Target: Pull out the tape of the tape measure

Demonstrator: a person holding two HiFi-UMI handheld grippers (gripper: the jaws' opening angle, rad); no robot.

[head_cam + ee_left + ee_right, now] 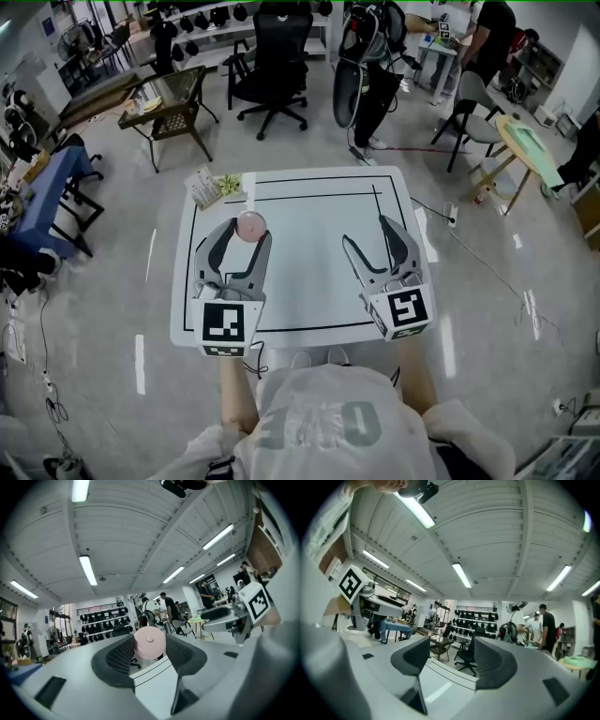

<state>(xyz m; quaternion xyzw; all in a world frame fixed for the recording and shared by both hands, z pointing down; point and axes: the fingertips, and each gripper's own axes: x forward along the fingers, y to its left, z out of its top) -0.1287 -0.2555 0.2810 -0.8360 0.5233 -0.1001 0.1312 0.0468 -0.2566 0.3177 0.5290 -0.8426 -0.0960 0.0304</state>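
A round pale pink tape measure (250, 226) sits between the tips of my left gripper (247, 232) over the far left part of the white table (309, 281). In the left gripper view the pink tape measure (149, 642) faces the camera with its centre button showing, and both pads touch its sides; my left gripper (149, 652) is shut on it. No tape is seen out of the case. My right gripper (366, 234) hovers over the table's right half, apart from the tape measure. In the right gripper view my right gripper (450, 657) is open with nothing between its jaws.
A black line (319, 198) frames a rectangle on the table. Small packets and a green item (216, 186) lie at the far left corner. Beyond the table stand a black office chair (272, 70), a low wooden table (169, 103) and a person (370, 84).
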